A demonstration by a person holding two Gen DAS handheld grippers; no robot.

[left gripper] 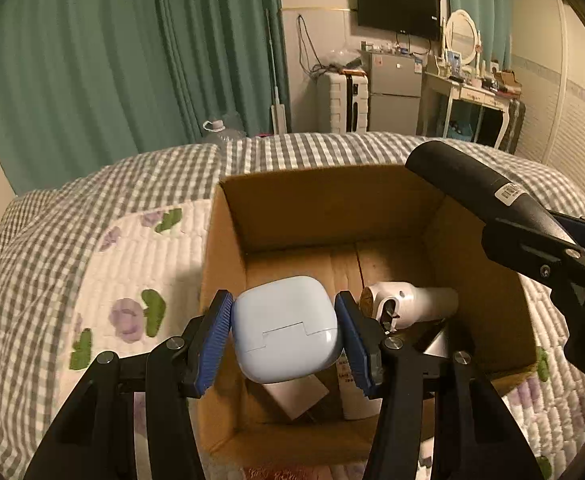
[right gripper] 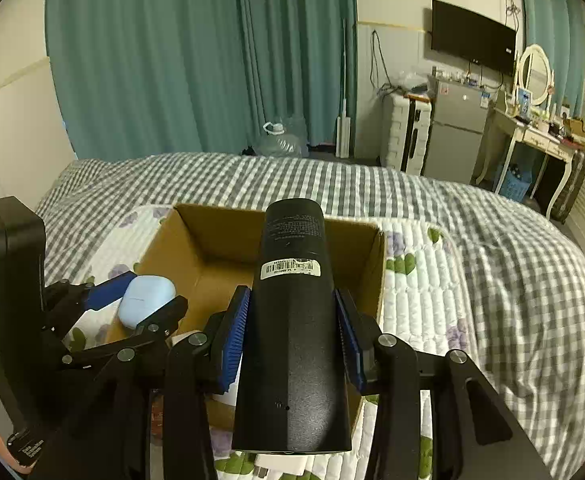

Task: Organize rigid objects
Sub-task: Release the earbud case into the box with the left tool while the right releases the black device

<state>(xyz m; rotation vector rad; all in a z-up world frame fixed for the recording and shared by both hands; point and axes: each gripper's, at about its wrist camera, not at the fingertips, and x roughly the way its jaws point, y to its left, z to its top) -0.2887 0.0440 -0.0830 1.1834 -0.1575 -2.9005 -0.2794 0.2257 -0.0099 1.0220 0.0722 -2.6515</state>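
An open cardboard box (left gripper: 228, 232) stands on the bed; it also shows in the right wrist view (right gripper: 372, 264). My left gripper (left gripper: 284, 330) is shut on a light blue earbud case (left gripper: 286, 326) and holds it above the box's near left part; the case also shows in the right wrist view (right gripper: 144, 294). My right gripper (right gripper: 292, 332) is shut on a black cylindrical bottle (right gripper: 292, 320) with a barcode label, held over the box's right side; the bottle also shows in the left wrist view (left gripper: 476, 184).
Inside the box lie a white handle-shaped device (left gripper: 408, 302), a flat grey item (left gripper: 296, 394) and a white labelled item (left gripper: 348, 392). The bed has a grey checked cover (right gripper: 492, 248) and a floral quilt (left gripper: 132, 280). Curtains, a fridge and a dressing table stand behind.
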